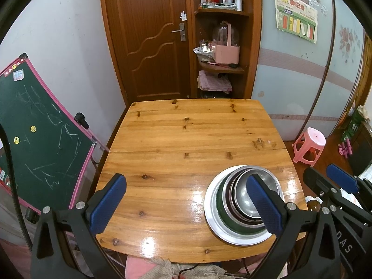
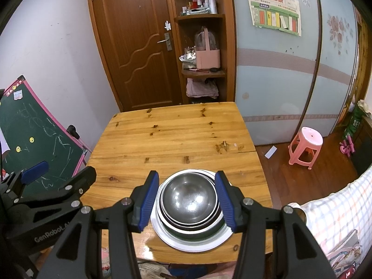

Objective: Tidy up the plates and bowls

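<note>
I have the nested steel bowls (image 2: 189, 201) stacked on a plate (image 2: 193, 244) at the table's (image 2: 162, 139) six o'clock edge. My right gripper (image 2: 187, 201) straddles the stack, fingers spread, touching nothing; my left gripper (image 1: 186, 205) waits wide at nine o'clock. Sorting looks finished or unstarted; next I'd grip a rim.

Warm indoor light is falling from overhead, throwing white glare patches across the near edge of the varnished table (image 1: 176, 139) and glinting as bright spots inside the top steel bowl (image 2: 189, 198). Both fisheye views are bending the door (image 1: 148, 37) and walls into curves, with black vignetting filling the corners. Everything is staying fairly sharp, with soft shadows.
</note>
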The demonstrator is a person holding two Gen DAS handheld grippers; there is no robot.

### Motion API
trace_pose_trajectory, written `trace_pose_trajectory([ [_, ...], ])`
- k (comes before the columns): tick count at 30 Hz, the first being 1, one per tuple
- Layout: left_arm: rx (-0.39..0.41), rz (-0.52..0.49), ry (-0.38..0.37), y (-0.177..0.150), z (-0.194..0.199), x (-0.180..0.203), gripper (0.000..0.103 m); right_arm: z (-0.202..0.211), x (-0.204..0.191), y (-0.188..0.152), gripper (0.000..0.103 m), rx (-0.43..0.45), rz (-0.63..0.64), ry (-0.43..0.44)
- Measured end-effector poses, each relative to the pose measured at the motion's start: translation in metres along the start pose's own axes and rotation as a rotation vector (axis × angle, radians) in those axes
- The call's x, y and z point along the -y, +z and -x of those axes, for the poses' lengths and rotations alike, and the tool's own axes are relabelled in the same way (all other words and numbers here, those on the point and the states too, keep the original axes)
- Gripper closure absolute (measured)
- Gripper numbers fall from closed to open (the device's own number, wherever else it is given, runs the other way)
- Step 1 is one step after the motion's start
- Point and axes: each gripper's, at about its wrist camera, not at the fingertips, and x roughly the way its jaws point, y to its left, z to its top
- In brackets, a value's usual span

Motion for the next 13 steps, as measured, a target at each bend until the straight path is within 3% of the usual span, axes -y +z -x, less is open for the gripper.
trace_pose_trajectory([
  [13,-0.001,-0.002,-0.003,-0.0029,-0.0012,-0.0015,0.001,-0.001,-0.0035,-0.0046,0.053,-0.003,-0.001,0.003],
])
